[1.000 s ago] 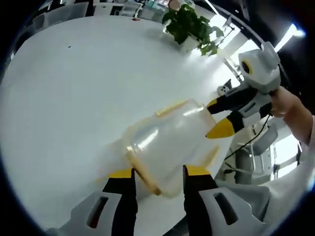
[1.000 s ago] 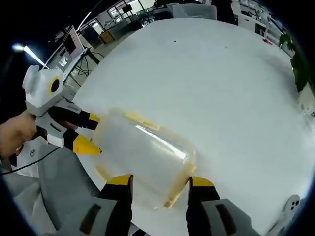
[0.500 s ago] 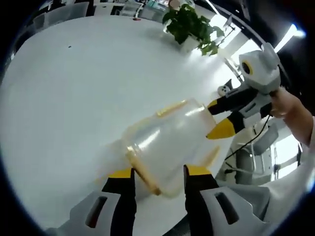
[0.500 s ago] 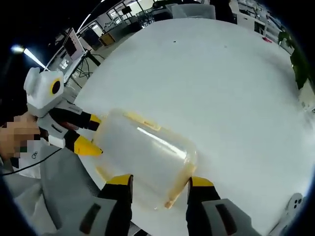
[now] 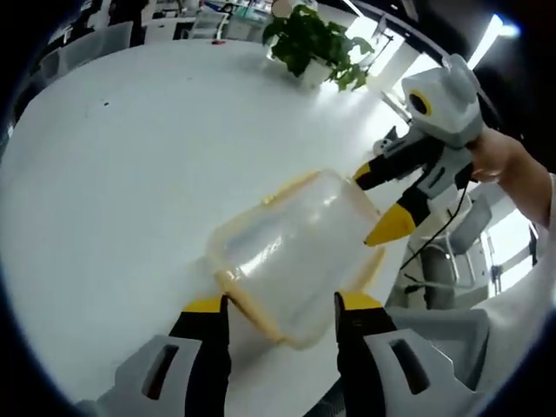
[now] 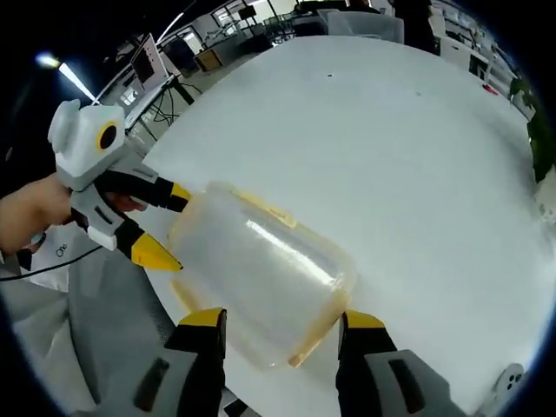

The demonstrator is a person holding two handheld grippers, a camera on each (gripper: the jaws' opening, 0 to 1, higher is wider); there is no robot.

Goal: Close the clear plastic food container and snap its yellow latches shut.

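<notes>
Container (image 5: 291, 252), clear smooth plastic with rounded corners and yellow latches (image 5: 245, 301) along its rim, sits on the glossy white table (image 5: 113, 174) between your grippers. Your left gripper (image 5: 280, 306) has its yellow-tipped jaws spread around the near end. Your right gripper (image 6: 280, 323) straddles the opposite end, jaws likewise apart.

Bright, overexposed white table (image 5: 130, 174); slight blur, fisheye-warped edges.

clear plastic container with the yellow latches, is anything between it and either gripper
Nothing visible does. The clear plastic food container lies on the white table between the open jaws of the left gripper, and the right gripper straddles its other end, also open.
</notes>
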